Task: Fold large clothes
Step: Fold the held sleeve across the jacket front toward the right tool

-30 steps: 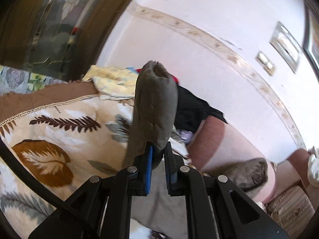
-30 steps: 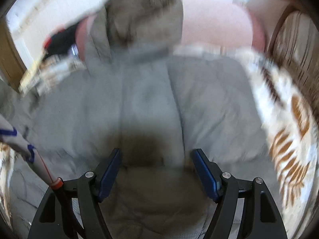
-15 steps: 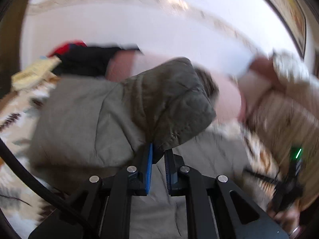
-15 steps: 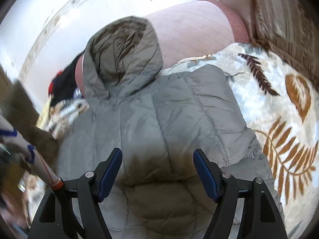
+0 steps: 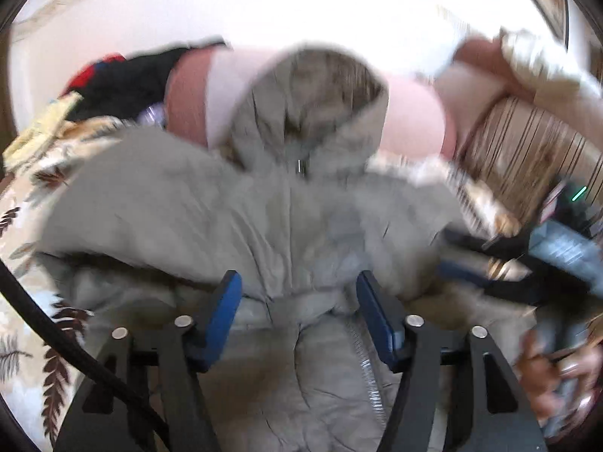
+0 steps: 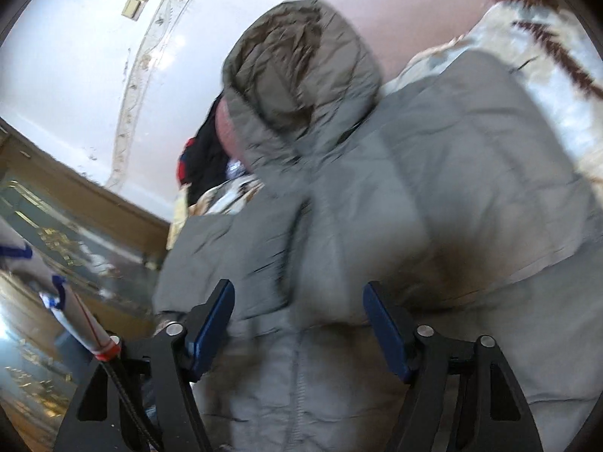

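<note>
The grey padded hooded jacket (image 5: pixel 264 203) lies on the leaf-patterned blanket (image 5: pixel 26 331), left gripper (image 5: pixel 297 301) fingers opening around nothing, right gripper (image 6: pixel 297 312) fingers wide, closing slightly, also empty.

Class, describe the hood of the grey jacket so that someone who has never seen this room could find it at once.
Start at the leaf-patterned blanket covering the seat, where a grey padded jacket lies spread out. Follow it to its far end, against the pink sofa arm. The hood lies there, a rounded shape with a crinkled brownish lining, darker than the smooth grey body.

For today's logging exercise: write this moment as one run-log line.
left gripper: jaws opening, nothing pinched | right gripper: open | grey hooded jacket: spread on leaf-print blanket
</note>
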